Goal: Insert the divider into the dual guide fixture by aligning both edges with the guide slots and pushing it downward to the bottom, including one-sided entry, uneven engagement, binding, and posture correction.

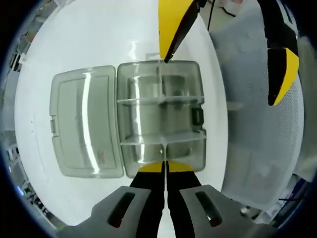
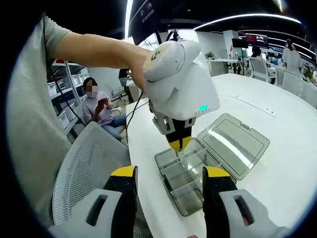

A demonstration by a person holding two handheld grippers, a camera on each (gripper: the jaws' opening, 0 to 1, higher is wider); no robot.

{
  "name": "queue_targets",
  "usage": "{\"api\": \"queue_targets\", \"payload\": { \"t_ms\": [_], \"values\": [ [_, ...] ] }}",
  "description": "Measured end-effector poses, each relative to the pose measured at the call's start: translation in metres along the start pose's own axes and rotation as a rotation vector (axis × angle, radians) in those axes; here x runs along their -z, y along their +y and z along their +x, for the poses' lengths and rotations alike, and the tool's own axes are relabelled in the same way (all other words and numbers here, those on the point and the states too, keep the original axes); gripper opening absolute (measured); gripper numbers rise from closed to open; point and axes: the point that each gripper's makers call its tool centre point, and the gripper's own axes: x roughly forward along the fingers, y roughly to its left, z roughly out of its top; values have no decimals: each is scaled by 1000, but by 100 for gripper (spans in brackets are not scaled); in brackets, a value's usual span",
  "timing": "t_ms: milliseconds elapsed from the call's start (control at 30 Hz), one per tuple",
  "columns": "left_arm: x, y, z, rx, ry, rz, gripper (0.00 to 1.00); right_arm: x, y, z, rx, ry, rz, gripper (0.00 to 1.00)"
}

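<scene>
Clear plastic compartment box (image 1: 161,119) sits open on the white table (image 1: 74,44), close to the table edge nearest the mesh chair (image 2: 84,168); its hinged lid (image 1: 86,121) lies flat beside it, farther in from that edge.

Divider (image 1: 162,106): a thin transparent strip, standing on edge along the box's centre line, crossing the two fixed cross walls. Top edge barely readable against the clear walls; cannot tell whether both ends are in their slots or how deep it sits.

Left gripper (image 2: 179,144): jaws together, tips down on the divider's upper edge at the near end of the box; looks pinched on it. In the left gripper view its own jaws (image 1: 165,166) meet on that line.

Right gripper (image 2: 170,181): jaws apart, empty, hanging back over the table edge, clear of the box.

Handling, judged: divider is light, stiff, slick, probably brittle at thin edges. It will cock and bind if pushed at one end. Best hold is the top edge, mid-length, or both ends together; press evenly, small force. Box is light and may slide.
</scene>
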Motion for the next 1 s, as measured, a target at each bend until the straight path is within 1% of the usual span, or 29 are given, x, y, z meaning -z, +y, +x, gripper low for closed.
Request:
{"api": "queue_targets", "payload": {
  "t_ms": [467, 767, 1000],
  "values": [
    [0, 0, 12, 10, 7, 2, 0, 4, -2, -3, 4, 4, 7, 49],
    [1, 0, 11, 15, 10, -3, 0, 5, 1, -2, 1, 3, 7, 50],
    [1, -1, 11, 15, -4, -16, 0, 7, 1, -3, 4, 12, 9, 50]
  ]
}}
